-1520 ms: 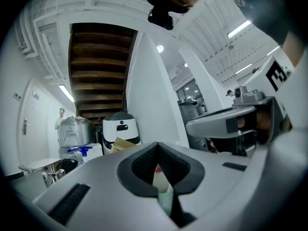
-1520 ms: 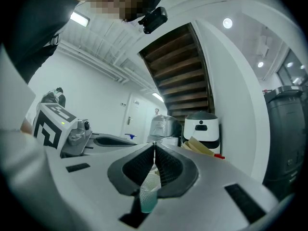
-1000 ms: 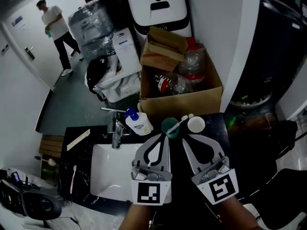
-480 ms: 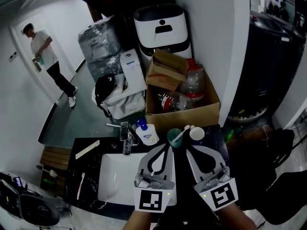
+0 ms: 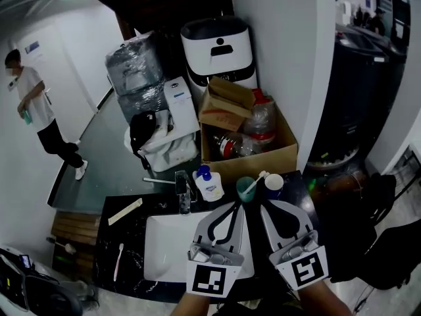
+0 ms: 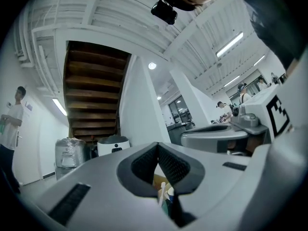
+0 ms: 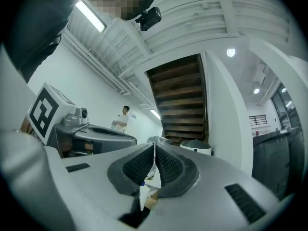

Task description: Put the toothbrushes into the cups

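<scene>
Well, your left grey gripper [image 5: 235,206] and right grey gripper [image 5: 264,208] sit side by side, each with its jaws pressed together on nothing. Just beyond their tips, a white toothbrush [image 5: 256,181] leans in the green cup [image 5: 242,191], beside the white cup [image 5: 273,185].
</scene>
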### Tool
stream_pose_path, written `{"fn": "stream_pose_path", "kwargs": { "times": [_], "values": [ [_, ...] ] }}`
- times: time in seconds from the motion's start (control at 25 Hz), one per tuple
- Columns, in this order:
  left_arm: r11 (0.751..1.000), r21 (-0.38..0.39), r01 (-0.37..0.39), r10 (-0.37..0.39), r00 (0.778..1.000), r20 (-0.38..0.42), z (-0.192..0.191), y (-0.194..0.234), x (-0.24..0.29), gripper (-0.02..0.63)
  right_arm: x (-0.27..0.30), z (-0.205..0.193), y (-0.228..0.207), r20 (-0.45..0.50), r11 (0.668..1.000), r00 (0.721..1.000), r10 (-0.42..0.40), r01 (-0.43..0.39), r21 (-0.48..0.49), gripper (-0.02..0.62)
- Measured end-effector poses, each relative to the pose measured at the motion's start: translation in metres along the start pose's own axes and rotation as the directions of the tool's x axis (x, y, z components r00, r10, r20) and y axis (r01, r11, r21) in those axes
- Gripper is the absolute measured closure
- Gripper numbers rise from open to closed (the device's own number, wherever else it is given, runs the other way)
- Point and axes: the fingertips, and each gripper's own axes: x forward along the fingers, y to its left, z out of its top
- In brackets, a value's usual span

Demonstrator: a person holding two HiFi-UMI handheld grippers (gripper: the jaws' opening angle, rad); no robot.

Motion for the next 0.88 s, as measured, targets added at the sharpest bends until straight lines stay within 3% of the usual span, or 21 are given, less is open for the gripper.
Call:
{"fn": "stream_pose_path", "kwargs": {
  "times": [0.28,0.52,0.6,0.72,0.88],
  "values": [
    [0.999,-0.027,0.017,-0.016,0.999,0.041,0.006,0.005,-0.023,0.600,-0.015,0.005,0.024,-0.029,0.998,0.999,-0.024,0.022,-0.059,0.561],
    [1.000,-0.006,0.020,-0.019,0.999,0.046,0.008,0.004,-0.027,0.600,-0.017,0.009,0.026,-0.030,0.999,0.999,-0.028,0.027,-0.042,0.561],
    [0.999,-0.052,0.000,0.003,0.999,0.049,0.008,0.007,-0.027,0.600,-0.015,0.009,0.027,-0.030,0.999,0.999,-0.024,0.023,-0.038,0.561],
    [0.982,-0.188,-0.006,0.017,0.998,0.058,0.004,0.010,-0.027,0.600,-0.014,0.007,0.031,-0.030,0.999,0.999,-0.017,0.015,-0.043,0.561],
    [0.982,-0.190,-0.012,0.027,0.997,0.073,0.006,0.012,-0.028,0.600,-0.013,0.004,0.033,-0.042,0.999,0.999,-0.004,0.003,-0.041,0.561]
  ]
}}
